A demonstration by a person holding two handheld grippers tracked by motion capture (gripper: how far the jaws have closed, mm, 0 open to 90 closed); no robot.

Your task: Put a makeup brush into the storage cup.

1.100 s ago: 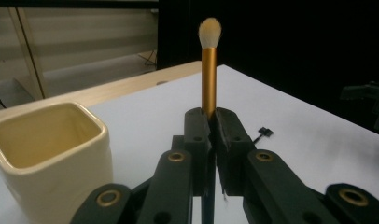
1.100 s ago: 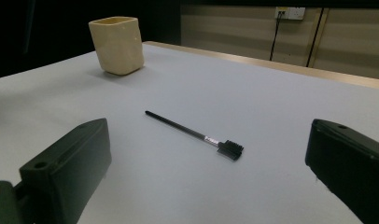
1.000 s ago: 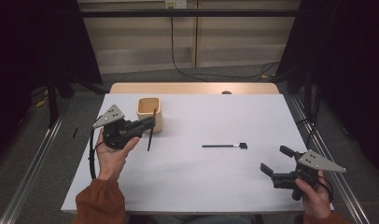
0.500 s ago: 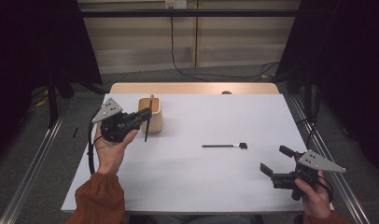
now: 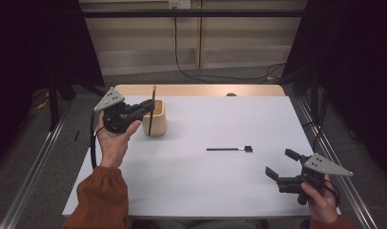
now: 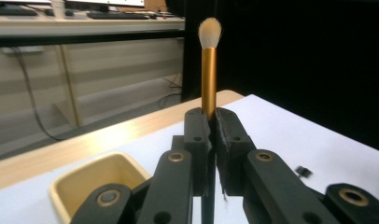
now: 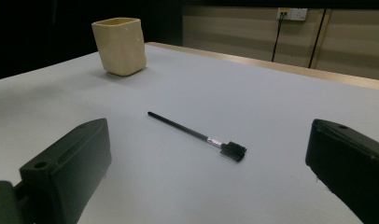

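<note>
While the left gripper (image 5: pixel 146 106) keeps its two black jaws clamped on one makeup brush with a gold ferrule and pale bristle tip (image 6: pixel 209 70), that brush stands upright, handle hanging just beside the one cream square plastic cup (image 5: pixel 159 120). One thin black comb-headed brush (image 5: pixel 229 149) lies flat on the white table (image 5: pixel 206 191), well apart from the cup, toward the right gripper (image 5: pixel 280 168), whose jaws stand wide apart around nothing, near the table's edge.
</note>
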